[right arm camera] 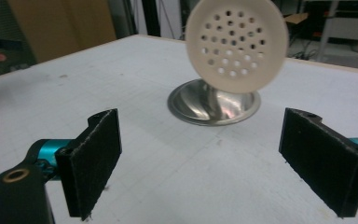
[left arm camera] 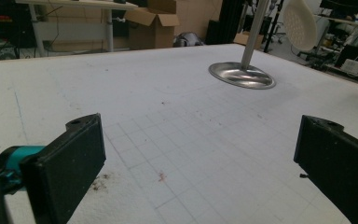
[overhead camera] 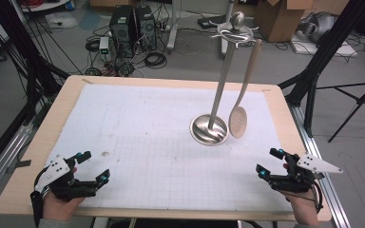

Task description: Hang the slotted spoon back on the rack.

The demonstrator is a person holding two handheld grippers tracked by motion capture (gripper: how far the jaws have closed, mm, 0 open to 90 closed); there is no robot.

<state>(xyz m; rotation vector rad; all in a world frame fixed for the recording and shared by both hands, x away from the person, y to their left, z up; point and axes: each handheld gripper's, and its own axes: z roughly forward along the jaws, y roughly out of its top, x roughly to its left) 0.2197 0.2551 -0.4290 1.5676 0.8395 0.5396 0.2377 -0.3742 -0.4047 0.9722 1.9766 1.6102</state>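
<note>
left claw point(overhead camera: 91, 167) spread, empty, near-left table point(overhead camera: 38, 142) corner | right claw point(overhead camera: 270, 163) spread, empty, near-right corner | slotted spoon point(overhead camera: 238, 122) beyond right claw, well apart, hanging on steel stand point(overhead camera: 210, 129) right of table centre | looks light, stiff, free-swinging; best gripped on its handle

Beige slotted spoon point(overhead camera: 238, 121) hangs upright on steel rack point(overhead camera: 210, 129), mid-table.
</note>
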